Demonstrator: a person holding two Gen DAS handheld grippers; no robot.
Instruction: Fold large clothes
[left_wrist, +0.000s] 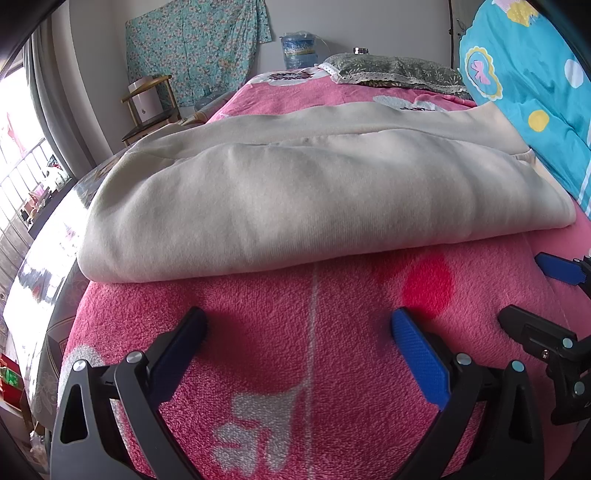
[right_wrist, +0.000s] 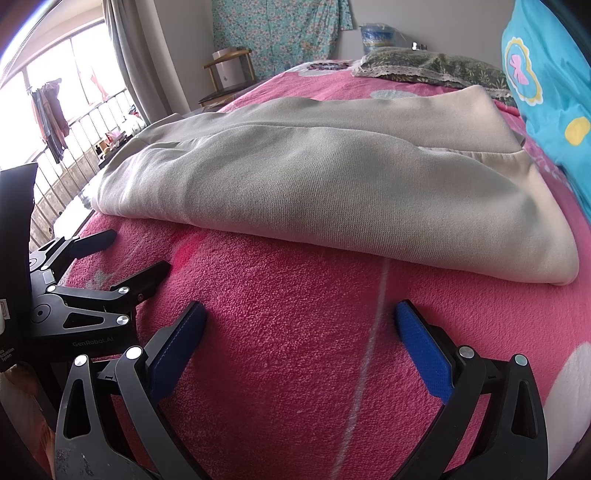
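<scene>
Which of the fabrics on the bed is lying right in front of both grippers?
The folded beige garment, plain and unpatterned, lying on the pink fleece blanket. The blue cartoon-print quilt sits off to the right, and the green floral pillow lies far behind.

The folded garment (left_wrist: 295, 192) is plain cream-beige, and it lies on a bright pink fleece blanket (left_wrist: 295, 332) with grey-white flower shapes and a red spot. At the far right, the quilt (left_wrist: 535, 74) is turquoise with yellow and white dots. The pillow (left_wrist: 399, 70) is dark green with small flowers, and each black tool has blue pads (left_wrist: 419, 354).
</scene>
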